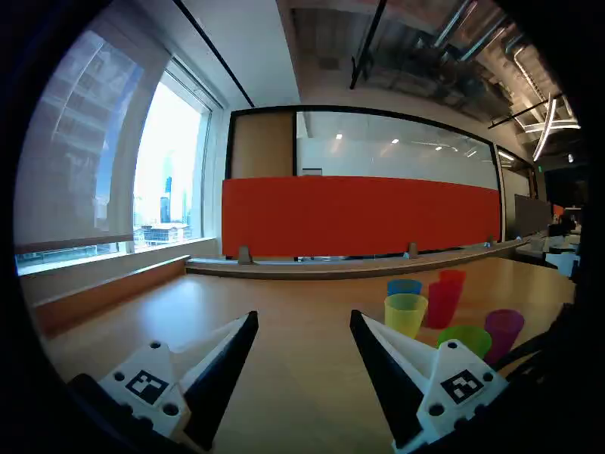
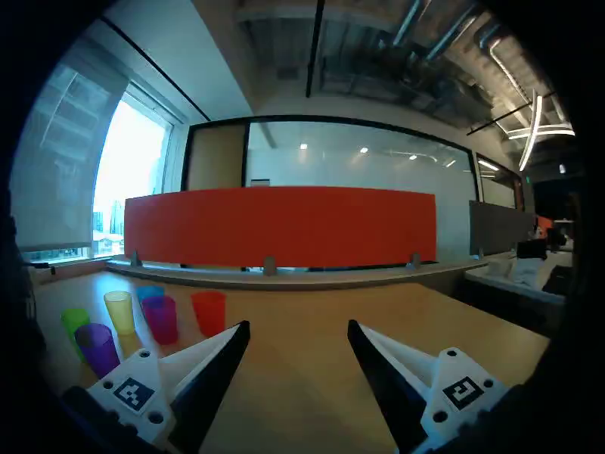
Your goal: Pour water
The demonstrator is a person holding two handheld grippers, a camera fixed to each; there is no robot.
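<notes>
The cups stand in a tight cluster on the wooden bench (image 1: 227, 291). In the left gripper view they sit ahead and to the right of the claw: a yellow cup (image 1: 405, 312) nearest, a blue cup (image 1: 404, 287) just behind it, a green cup (image 1: 463, 339) and a purple cup (image 1: 504, 329) lower right. In the right gripper view the same group lies to the left, with the red cup (image 2: 209, 312) closest to the claw and a magenta cup (image 2: 160, 318) beside it. Whether any cup holds water cannot be told from these low angles.

The left claw (image 1: 303, 313) is spread wide and empty; the right claw (image 2: 299, 324) is likewise wide apart, gripping nothing. Both hover low over bare bench, apart from the cups.

The crowding looks like the main hazard. A finger sliding in for one cup would probably nudge its neighbours, and light plastic cups tip or skate easily. Squeezing a thin wall too hard could buckle it and slop water out. A grip low on the cup may let it swing when tilted, sending the stream past the target rim. Behind the bench stands an orange divider screen (image 1: 363, 216), well clear.
</notes>
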